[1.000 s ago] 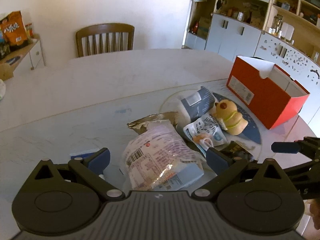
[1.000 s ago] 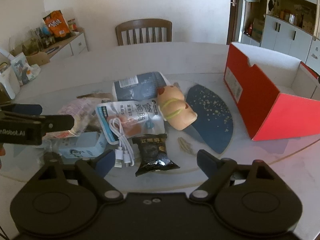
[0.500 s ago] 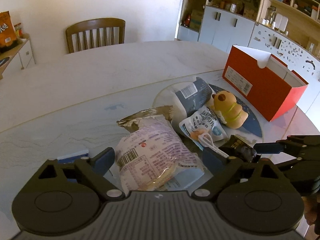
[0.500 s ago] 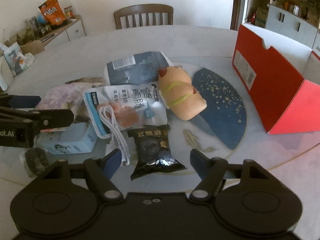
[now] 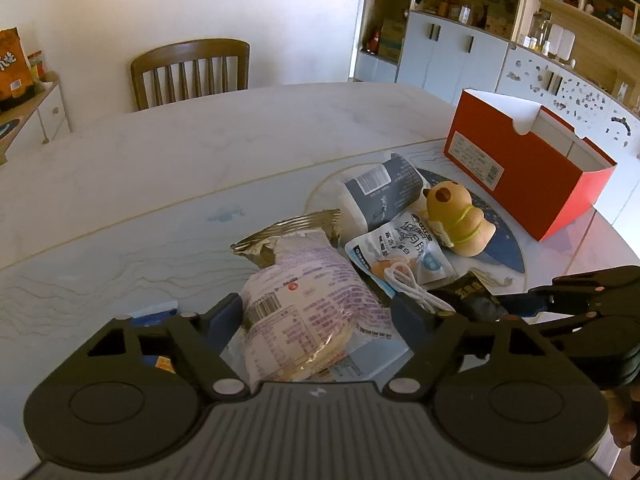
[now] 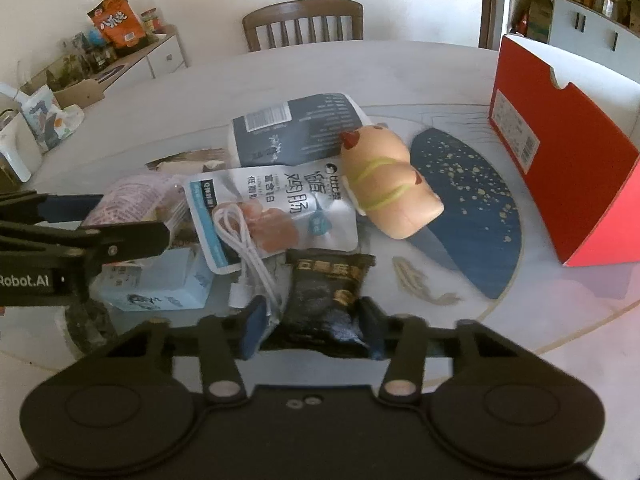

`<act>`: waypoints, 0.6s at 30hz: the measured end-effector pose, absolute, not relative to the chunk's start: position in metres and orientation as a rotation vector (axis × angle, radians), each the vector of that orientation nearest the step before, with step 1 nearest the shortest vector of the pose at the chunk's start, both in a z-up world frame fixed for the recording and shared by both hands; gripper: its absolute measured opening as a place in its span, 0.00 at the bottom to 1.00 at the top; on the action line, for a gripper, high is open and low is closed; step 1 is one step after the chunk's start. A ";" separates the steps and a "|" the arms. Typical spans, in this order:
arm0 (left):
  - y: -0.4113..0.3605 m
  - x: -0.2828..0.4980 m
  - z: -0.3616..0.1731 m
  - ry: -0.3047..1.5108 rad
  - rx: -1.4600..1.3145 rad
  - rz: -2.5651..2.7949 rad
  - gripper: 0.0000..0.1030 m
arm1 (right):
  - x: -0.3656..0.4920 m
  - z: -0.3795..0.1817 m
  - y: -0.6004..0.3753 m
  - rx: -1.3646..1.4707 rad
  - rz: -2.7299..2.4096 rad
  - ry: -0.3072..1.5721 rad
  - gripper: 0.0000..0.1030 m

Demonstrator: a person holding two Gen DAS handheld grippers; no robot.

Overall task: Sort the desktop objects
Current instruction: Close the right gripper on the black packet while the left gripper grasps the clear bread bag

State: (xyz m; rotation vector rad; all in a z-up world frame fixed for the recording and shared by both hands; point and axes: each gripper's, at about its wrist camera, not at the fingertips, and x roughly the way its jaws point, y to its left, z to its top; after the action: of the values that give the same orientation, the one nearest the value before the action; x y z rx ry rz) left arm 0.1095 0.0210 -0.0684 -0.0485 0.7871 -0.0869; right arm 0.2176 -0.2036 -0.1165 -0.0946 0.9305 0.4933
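Right tongs (image 6: 312,330) pinched on the near end of a crinkly black foil snack packet (image 6: 326,300), lying flat on the glossy marble table (image 6: 520,320) just right of a coiled white cable (image 6: 248,248). Left tongs (image 5: 320,314) spread wide around a soft, clear-wrapped pastry bag (image 5: 308,312). Far right, an open red cardboard box (image 6: 560,168).

Everything's piled around the toy (image 6: 390,192). Box (image 6: 560,168) sits off to its right, well apart. Dark pouch (image 6: 296,128) is behind-left of the toy, sausage pack (image 6: 280,204) touching its left side with a cable (image 6: 248,248) lying on it, and the snack packet (image 6: 326,300) in front-left.
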 end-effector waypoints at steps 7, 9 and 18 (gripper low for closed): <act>0.023 0.107 -0.063 0.772 -0.045 -0.076 0.57 | 0.214 -0.111 -0.208 -0.074 0.486 0.934 0.37; 0.024 0.105 -0.061 0.761 -0.050 -0.069 0.55 | 0.212 -0.108 -0.210 -0.071 0.483 0.936 0.37; 0.024 0.094 -0.053 0.756 -0.062 -0.072 0.53 | 0.203 -0.091 -0.225 -0.050 0.461 0.911 0.36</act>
State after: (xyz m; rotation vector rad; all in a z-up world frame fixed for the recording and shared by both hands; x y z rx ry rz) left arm 0.0940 0.0241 -0.0532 -0.0615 0.7559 -0.0716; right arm 0.2033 -0.2251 -0.0912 -0.0504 0.9105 0.4612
